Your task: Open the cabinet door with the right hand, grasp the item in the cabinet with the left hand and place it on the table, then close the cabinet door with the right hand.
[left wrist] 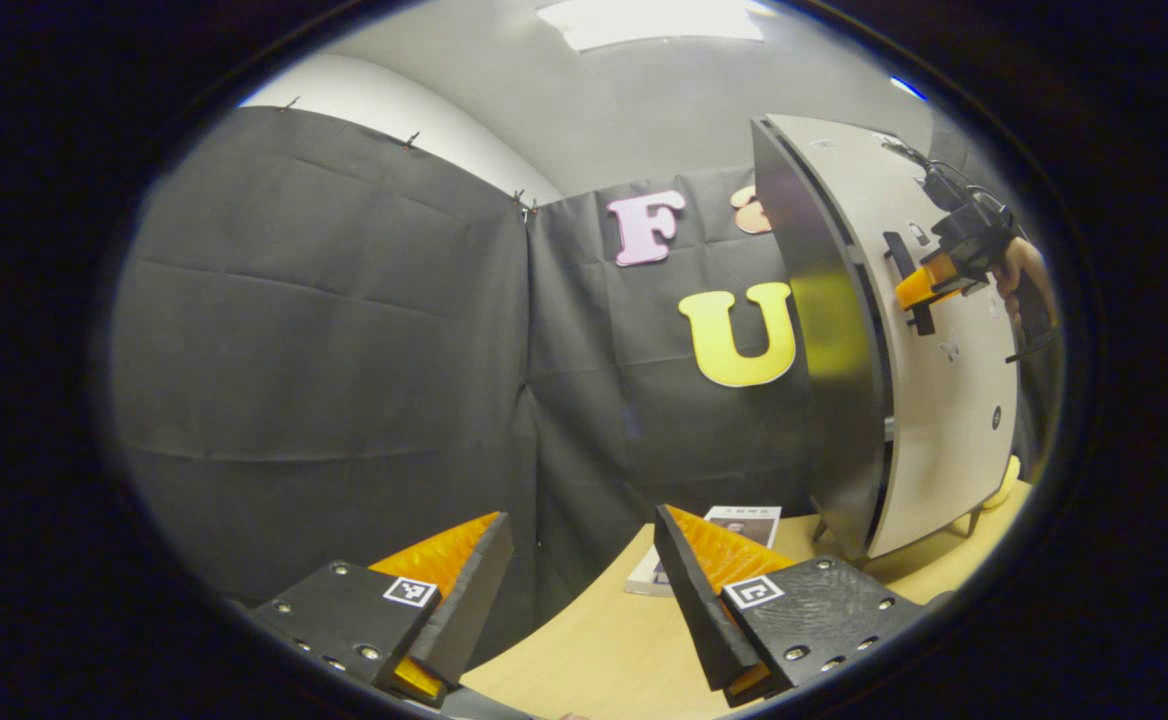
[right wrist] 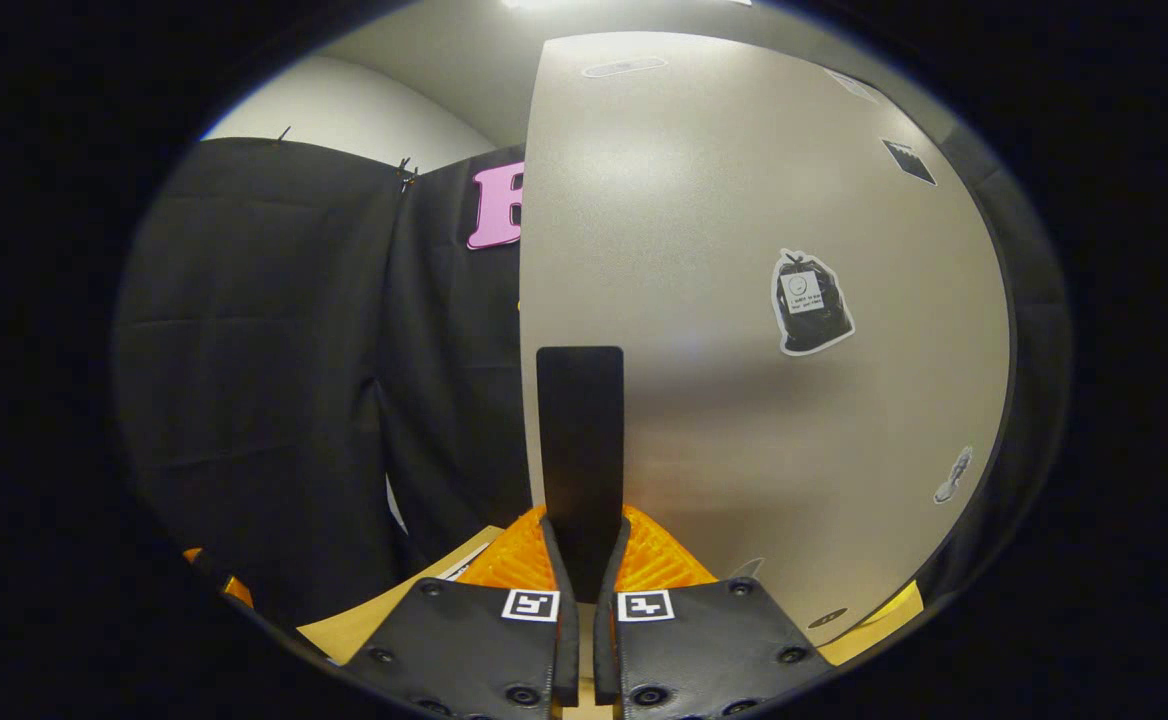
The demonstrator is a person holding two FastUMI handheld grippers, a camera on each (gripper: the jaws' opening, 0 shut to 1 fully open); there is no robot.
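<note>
Right gripper (right wrist: 584, 590): its 2 fingers (right wrist: 554, 560) are closed on the dark upright handle (right wrist: 580, 450) of the cabinet door, one on each side, pressing it between them
Right gripper, far view: in the left gripper view the right gripper (left wrist: 919, 290) sits at the handle (left wrist: 909, 280) on the door's front, with a hand (left wrist: 1029, 280) behind it
Left gripper (left wrist: 584, 570): fingers (left wrist: 694, 590) spread wide apart with nothing between them, held low above the near edge of the tabletop
Door (right wrist: 744, 300): pale and smooth, with a few small stickers on it; in the left gripper view the door (left wrist: 944, 330) stands slightly off the cabinet's dark side, a narrow gap showing along the front edge
Cabinet (left wrist: 824, 350): upright on short legs at the right end of the tabletop, its dark side panel turned toward the left gripper
Item: the cabinet's inside is hidden by the door and side panel, so I cannot tell what is in it or where it lies
Tabletop (left wrist: 594, 650): light wood; a booklet (left wrist: 714, 545) lies flat on it, near the cabinet's foot and against the black cloth wall
Yellow thing (left wrist: 1004, 485): a rounded piece peeks out low behind the cabinet's right side; too little shows to tell what it is
</note>
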